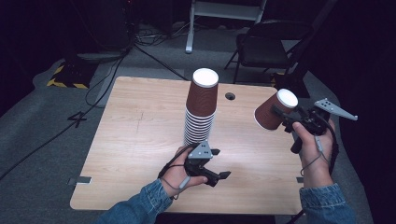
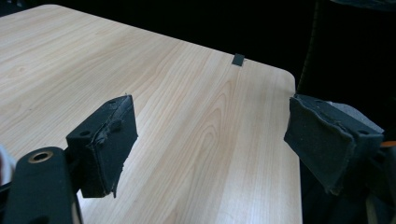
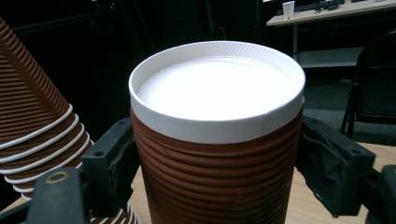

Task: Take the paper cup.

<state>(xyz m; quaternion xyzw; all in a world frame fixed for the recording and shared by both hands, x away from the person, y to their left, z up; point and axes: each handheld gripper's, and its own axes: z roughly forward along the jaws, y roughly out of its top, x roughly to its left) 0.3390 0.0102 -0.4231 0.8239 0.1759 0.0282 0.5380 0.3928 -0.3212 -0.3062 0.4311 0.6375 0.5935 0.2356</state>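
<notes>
A tall stack of brown ribbed paper cups (image 1: 201, 108), upside down with white bases up, stands mid-table; it also leans in at the left of the right gripper view (image 3: 32, 126). My right gripper (image 1: 280, 115) is shut on a single brown cup (image 1: 274, 110), held tilted above the table's right side. In the right gripper view the cup (image 3: 217, 154) sits between both pads with its white base toward the camera. My left gripper (image 1: 223, 176) hovers low over the near table, just in front of the stack, open with nothing between its pads (image 2: 109, 144).
The light wooden table (image 1: 135, 140) has a small round hole (image 1: 229, 96) behind the stack and tape tabs at its edges. A black folding chair (image 1: 266, 44) and floor cables (image 1: 93, 88) lie beyond the far edge. Another desk with a white cup (image 3: 288, 9) stands far back.
</notes>
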